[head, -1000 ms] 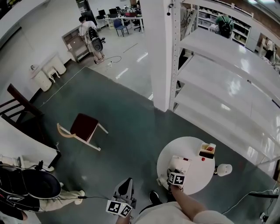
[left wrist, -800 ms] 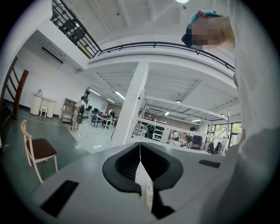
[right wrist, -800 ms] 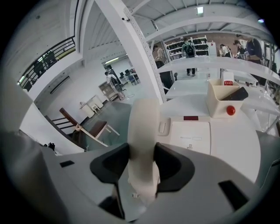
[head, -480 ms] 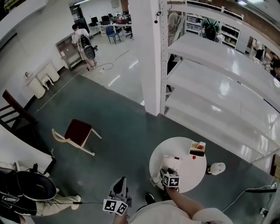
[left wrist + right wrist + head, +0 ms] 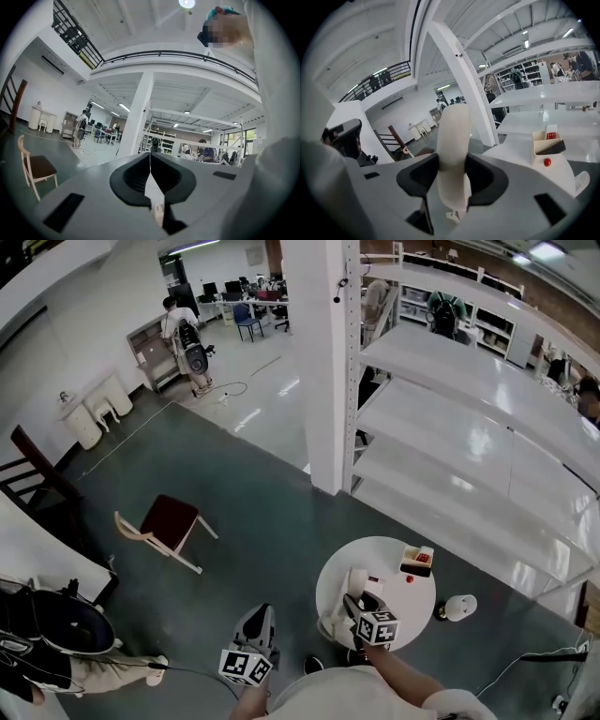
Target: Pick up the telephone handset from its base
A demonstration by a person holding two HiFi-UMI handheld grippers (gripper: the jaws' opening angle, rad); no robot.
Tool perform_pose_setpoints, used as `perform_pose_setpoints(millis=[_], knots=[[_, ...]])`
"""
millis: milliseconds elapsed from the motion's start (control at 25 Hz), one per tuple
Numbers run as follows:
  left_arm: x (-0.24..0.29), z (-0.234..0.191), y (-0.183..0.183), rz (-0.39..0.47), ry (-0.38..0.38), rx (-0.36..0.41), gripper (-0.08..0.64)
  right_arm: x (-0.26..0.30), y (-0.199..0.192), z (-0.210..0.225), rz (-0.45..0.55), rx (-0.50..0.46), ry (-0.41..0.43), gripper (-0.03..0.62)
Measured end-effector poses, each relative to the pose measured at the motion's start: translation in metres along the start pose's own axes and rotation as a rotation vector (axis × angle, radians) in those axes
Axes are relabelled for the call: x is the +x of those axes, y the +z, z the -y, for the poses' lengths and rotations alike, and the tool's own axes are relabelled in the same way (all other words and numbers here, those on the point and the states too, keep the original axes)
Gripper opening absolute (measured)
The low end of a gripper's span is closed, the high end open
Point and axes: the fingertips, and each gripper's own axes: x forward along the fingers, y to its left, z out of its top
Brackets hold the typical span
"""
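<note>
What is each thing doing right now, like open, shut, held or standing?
right gripper: shut on the handset.
handset: held in the jaws, off its base.
left gripper: shut, empty.
base: sitting on the round table.
chair: standing upright.

dark green floor, white pillar, white shelving
</note>
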Motion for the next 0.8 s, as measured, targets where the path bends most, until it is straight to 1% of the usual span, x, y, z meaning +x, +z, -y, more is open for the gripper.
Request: perform_pose_setpoints(millis=[240,520,640,800], knots=[[0.004,0.009,0.008,0.018,-0.012,0.015,0.020,-0.033,0.054,-0.021,0.122,-0.012,0.081,0.198],[0.009,0.016,0.019,0.045,-0.016,0.033,0.020,-0.063,0.112,-0.043,0.255,-0.083,0.167,0.198],[0.010,0.019,0.022,0.053,-0.016,0.037,0.020,-0.074,0.130,-0.051,0.296,-0.127,0.192,0.198],[0.009,0.024,0.026,0.059,-0.015,0.041,0.020,-0.086,0.148,-0.059,0.343,-0.146,0.223,0.197]])
